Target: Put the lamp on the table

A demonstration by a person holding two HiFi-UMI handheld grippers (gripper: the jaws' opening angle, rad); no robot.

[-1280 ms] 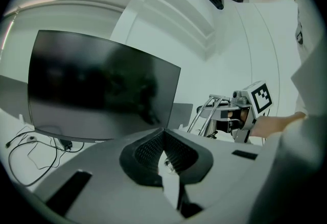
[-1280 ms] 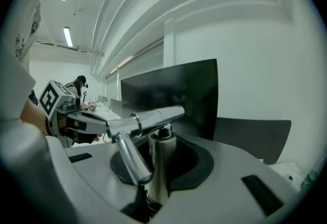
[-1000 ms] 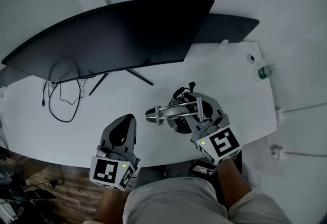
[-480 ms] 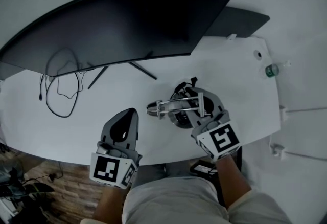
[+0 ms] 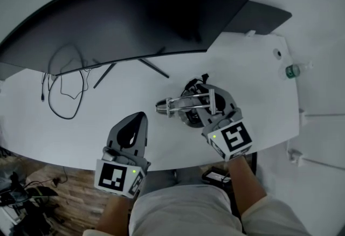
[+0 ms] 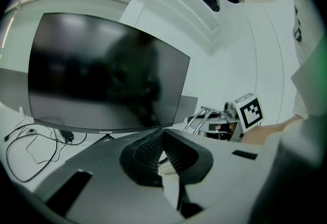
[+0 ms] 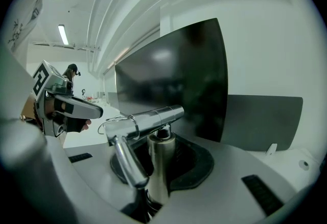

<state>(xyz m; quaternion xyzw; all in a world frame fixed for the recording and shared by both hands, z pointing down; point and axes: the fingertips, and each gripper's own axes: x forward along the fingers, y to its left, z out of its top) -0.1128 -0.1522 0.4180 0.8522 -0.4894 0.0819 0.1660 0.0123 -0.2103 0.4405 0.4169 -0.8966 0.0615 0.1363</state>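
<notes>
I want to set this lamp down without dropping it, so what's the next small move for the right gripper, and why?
Probably ease the lamp straight down until its base sits flat on the table. The right gripper is shut on its stem, and I can't tell whether the base touches the white top.

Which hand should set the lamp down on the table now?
Right: the right tool grips the lamp by its post over the table; the left tool is shut and empty.

Looks like an office: wide curved black monitor [image 5: 124, 19] standing on a white worktop [image 5: 242, 68], loose black cables [image 5: 59, 95] beside.
</notes>
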